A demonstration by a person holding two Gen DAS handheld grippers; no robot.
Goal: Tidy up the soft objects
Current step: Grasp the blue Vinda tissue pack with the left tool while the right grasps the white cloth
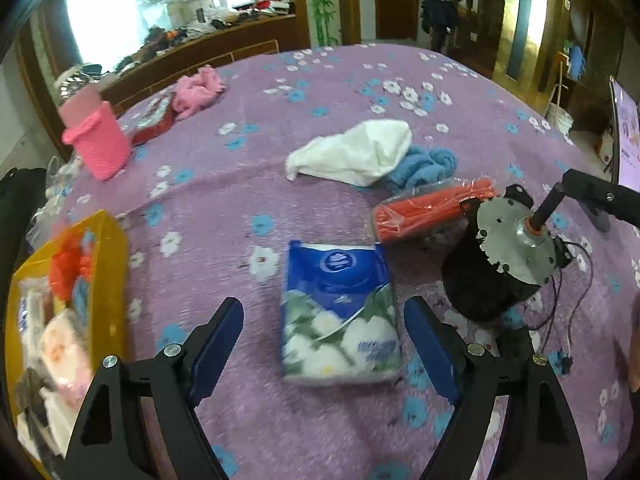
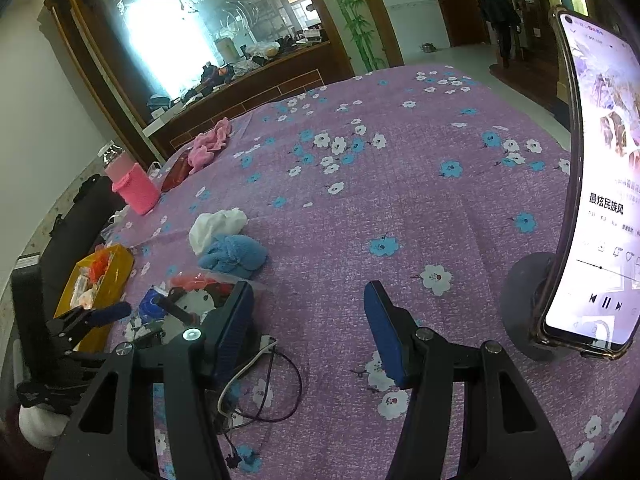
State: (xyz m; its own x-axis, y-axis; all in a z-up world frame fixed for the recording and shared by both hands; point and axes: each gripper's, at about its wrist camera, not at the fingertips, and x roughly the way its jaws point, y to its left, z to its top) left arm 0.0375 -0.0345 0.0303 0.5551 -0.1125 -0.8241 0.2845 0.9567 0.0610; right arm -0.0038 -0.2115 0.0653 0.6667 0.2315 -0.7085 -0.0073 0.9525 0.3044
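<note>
A blue-and-white tissue pack (image 1: 340, 312) lies flat on the purple flowered bedspread (image 1: 280, 184). My left gripper (image 1: 324, 308) hovers over its near end, open, one blue pad on each side and neither touching. Beyond it lie an orange-red wrapped roll (image 1: 428, 212), a white cloth (image 1: 356, 152) and a blue towel (image 1: 428, 166). A yellow bin (image 1: 108, 264) at the left holds several soft items. My right gripper (image 2: 308, 296) stands open over bare bedspread with nothing between its pads. In the right wrist view the left gripper (image 2: 108, 314) shows near the yellow bin (image 2: 112, 280).
A black motor-like device with a metal disc (image 1: 500, 256) and loose cables (image 2: 260, 392) sits right of the pack. A lit phone on a stand (image 2: 592, 184) rises at the right. A pink-covered bottle (image 1: 100, 140) and a pink fuzzy cloth (image 1: 198, 90) lie far left. A person (image 2: 500, 20) stands by the far doorway.
</note>
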